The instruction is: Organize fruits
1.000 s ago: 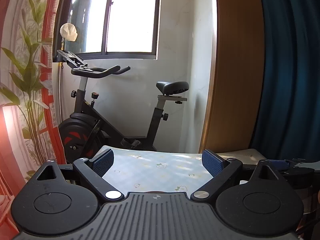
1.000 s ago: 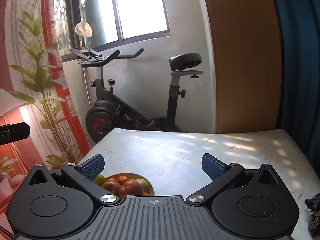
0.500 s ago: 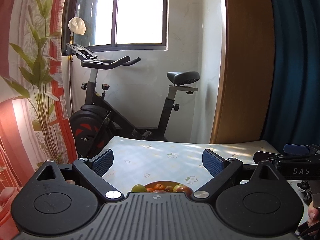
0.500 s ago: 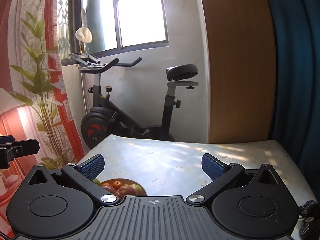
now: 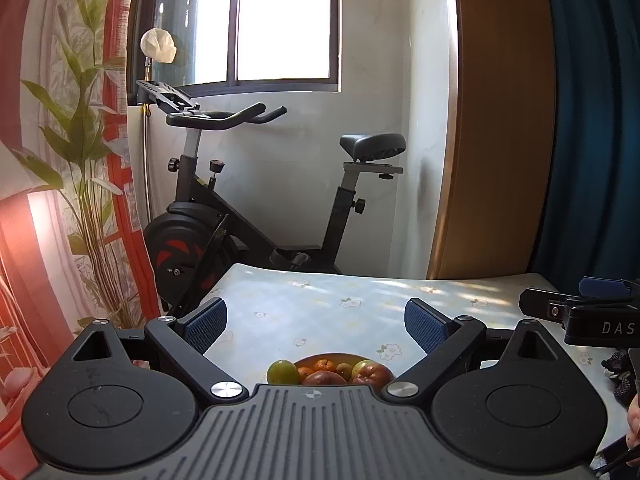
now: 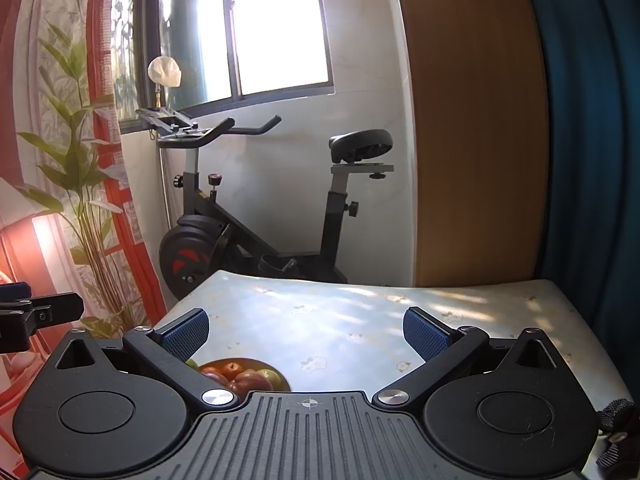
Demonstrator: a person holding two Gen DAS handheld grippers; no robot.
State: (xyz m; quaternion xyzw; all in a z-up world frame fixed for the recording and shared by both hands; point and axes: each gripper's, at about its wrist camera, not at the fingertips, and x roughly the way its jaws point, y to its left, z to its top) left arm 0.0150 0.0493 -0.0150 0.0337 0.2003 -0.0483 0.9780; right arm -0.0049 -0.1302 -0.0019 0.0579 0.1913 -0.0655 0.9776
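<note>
A: Where's your fruit bowl (image 5: 332, 360)?
B: On the table (image 5: 360, 300), low between your left gripper (image 5: 316, 326) fingers. Your right gripper (image 6: 306, 336) has it lower left. Both spread wide, holding nothing.

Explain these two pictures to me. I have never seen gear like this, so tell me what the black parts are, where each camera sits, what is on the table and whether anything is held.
A person holds two hand-held grippers, one in each hand; there is no robot arm. Each picture comes from a camera fixed on a gripper, looking forward along its two blue-padded fingers.

The left gripper is open and holds nothing. Just below it sits the fruit bowl, with a green fruit among orange and red ones.

The right gripper is likewise open and holds nothing; the bowl shows at its lower left.

Both look across a table with a flowered cloth. Behind stand an exercise bike and a window. Each gripper also peeks into the other's picture edge.
</note>
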